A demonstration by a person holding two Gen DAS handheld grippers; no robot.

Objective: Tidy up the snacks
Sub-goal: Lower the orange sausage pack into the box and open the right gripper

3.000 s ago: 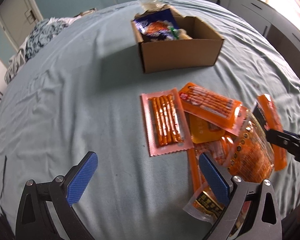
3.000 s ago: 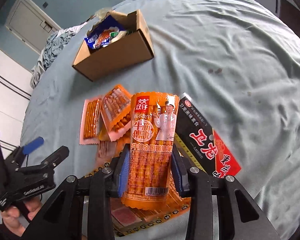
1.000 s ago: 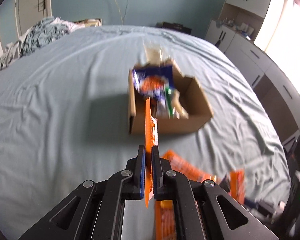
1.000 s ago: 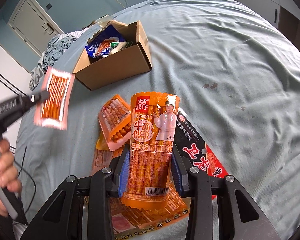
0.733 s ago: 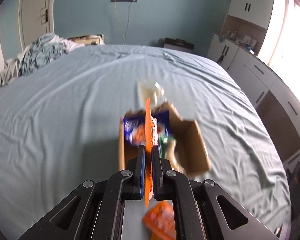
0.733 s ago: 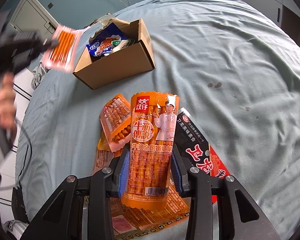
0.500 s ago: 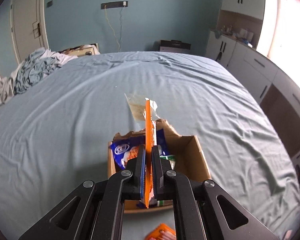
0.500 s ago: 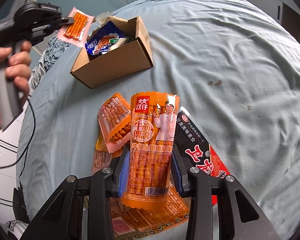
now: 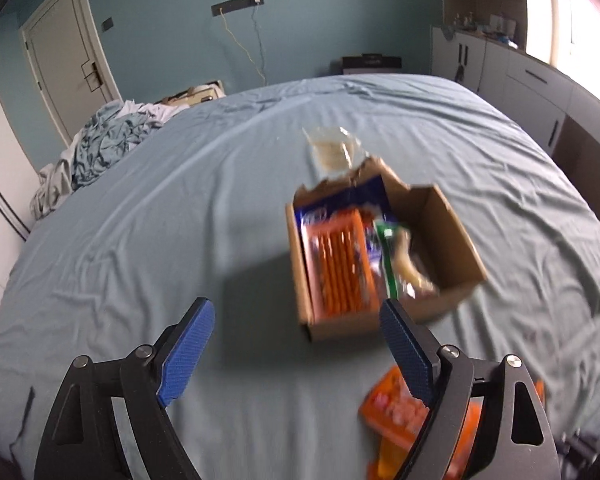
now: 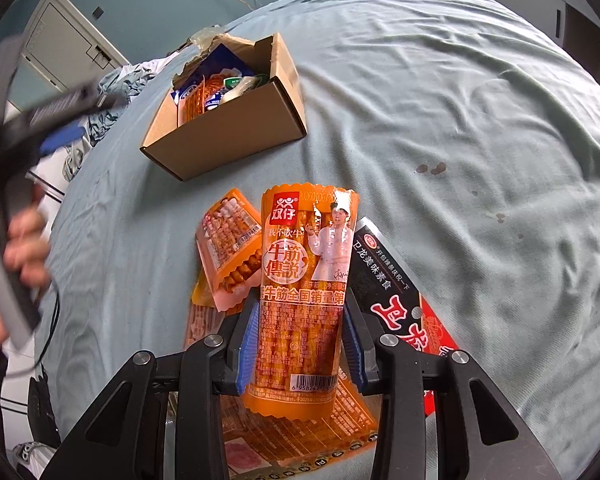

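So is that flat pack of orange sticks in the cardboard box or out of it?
In. The orange stick pack lies inside the cardboard box atop the blue bag.

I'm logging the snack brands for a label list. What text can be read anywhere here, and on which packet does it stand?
"双仔", "我不吹牛", "牛筋傳說", "牛筋全国销量第": tall orange packet held in the right claw.
"6 958242": barcode on that packet; the rest is cut off.
"卫龙美味素食", big "卫": black and red packet.
Small orange packet: print too small to read.
Packets in the box: blurred, unreadable.
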